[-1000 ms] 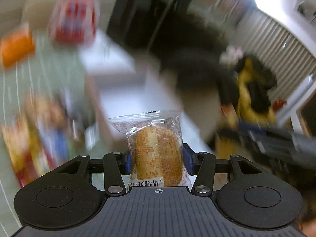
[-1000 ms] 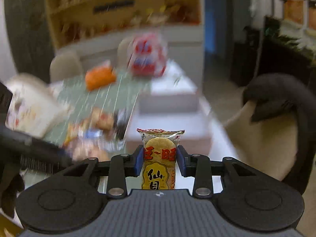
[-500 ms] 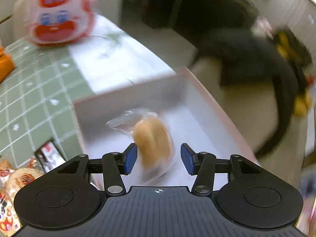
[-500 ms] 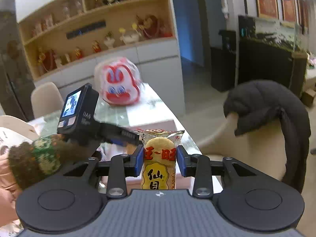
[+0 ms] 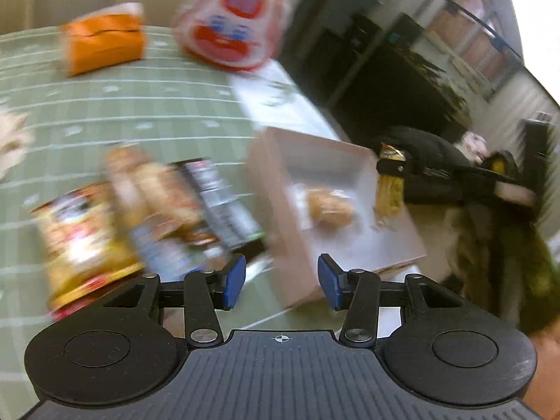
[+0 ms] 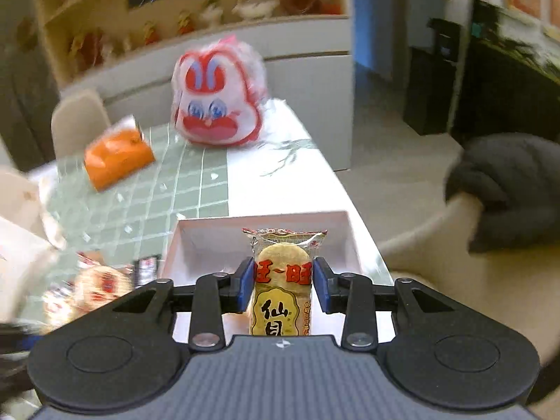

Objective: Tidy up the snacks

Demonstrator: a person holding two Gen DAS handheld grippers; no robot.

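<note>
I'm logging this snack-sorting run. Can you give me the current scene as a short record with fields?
left gripper: open, empty
right gripper: shut on rice cracker packet, held above the box
white box: on table, holds a wrapped bun
loose snacks: piled left of box, blurred
far end of table: orange pack, red-and-white bag

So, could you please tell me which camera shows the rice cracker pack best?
The right wrist view: the cracker pack stands sharp and central, shut between the right tool pads, label readable, above the box. The left wrist view shows it only small, blurred and side-on at the box's far edge.
</note>
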